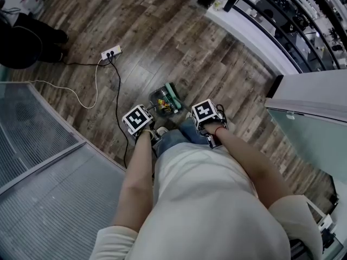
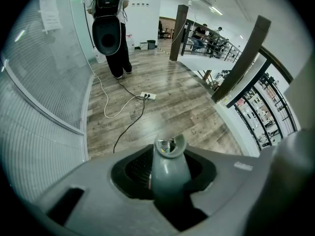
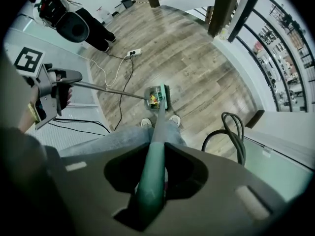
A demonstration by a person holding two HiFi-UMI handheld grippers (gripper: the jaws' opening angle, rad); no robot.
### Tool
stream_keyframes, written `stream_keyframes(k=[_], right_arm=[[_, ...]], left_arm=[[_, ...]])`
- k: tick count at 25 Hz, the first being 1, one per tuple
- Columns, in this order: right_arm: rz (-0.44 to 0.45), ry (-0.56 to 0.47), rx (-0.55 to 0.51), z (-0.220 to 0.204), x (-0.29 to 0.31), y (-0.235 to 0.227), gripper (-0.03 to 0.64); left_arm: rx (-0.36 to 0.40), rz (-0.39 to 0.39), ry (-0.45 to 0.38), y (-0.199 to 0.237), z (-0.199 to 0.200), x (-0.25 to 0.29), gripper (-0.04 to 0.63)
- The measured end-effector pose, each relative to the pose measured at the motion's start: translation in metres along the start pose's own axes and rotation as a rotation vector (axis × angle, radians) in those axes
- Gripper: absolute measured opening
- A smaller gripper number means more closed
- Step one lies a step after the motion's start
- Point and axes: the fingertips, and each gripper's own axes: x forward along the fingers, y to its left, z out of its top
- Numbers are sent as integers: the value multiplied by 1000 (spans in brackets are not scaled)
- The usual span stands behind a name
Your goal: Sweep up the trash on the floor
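A long-handled dustpan [image 1: 161, 99] rests on the wood floor in front of my feet, with colourful trash [image 3: 154, 98] lying inside it. The teal broom head [image 1: 173, 95] sits against the pan's right side. My left gripper [image 1: 142, 125] is shut on the grey dustpan handle [image 2: 167, 163], whose thin rod runs down to the pan [image 3: 156, 97]. My right gripper [image 1: 209, 121] is shut on the teal broom handle [image 3: 150, 178], which slopes down to the broom head [image 3: 166, 97]. From the right gripper view the left gripper [image 3: 51, 90] shows at the left.
A white power strip [image 1: 111, 52] lies on the floor with a black cable [image 1: 118, 85] and a white cable [image 1: 81, 99] running toward me. A person in black [image 2: 109, 23] stands beyond it. Frosted glass panels [image 1: 38, 145] are on the left, a railing [image 1: 293, 15] on the right. A black hose loop [image 3: 231, 132] hangs nearby.
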Motion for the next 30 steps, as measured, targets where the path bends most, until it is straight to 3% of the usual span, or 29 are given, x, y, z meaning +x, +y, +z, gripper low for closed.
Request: stream_keyframes(k=[8,30], right_arm=[[27,4,-60,-7,0,9,95],[23,-44,-45,-17,-17,-21,95]], left_arm=[[0,-9,0,6,-2,1,117],[7,-10,-5,0,-5,0,118]])
